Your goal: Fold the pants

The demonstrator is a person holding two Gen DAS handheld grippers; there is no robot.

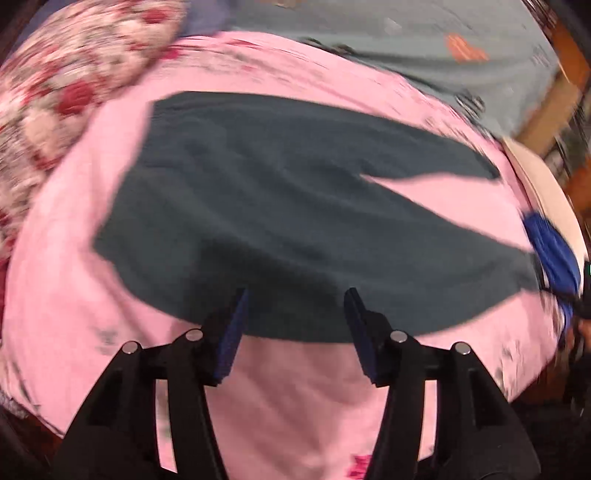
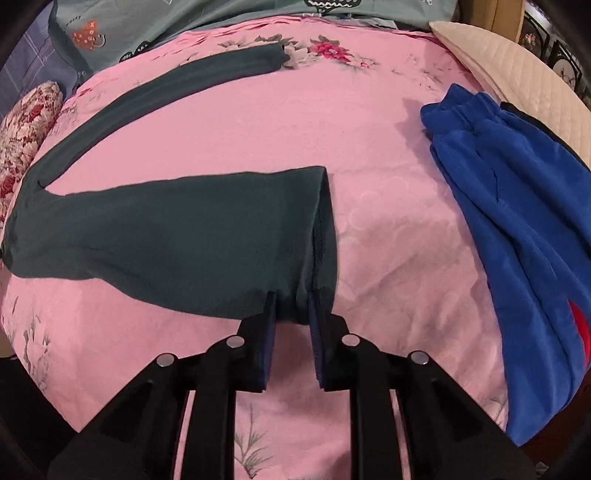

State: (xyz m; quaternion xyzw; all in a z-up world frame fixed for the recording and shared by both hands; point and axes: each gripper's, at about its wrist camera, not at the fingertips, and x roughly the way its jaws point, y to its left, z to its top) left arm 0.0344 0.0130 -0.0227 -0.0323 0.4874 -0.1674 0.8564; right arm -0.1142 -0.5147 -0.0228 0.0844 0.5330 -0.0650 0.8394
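Observation:
Dark teal pants (image 1: pixel 280 206) lie spread flat on a pink bedsheet (image 1: pixel 303 398), legs splayed apart toward the right. My left gripper (image 1: pixel 295 295) is open, hovering over the near edge of the pants; this view is motion-blurred. In the right wrist view the near leg (image 2: pixel 177 236) ends in a hem, and my right gripper (image 2: pixel 293 297) is shut on the near corner of that hem. The far leg (image 2: pixel 192 83) stretches toward the back.
Blue garment (image 2: pixel 513 236) lies on the right of the bed, also showing in the left wrist view (image 1: pixel 550 254). A floral red-and-white pillow (image 1: pixel 66 96) sits at left, a cream quilted pad (image 2: pixel 517 70) at back right, and grey-green bedding (image 2: pixel 207 18) behind.

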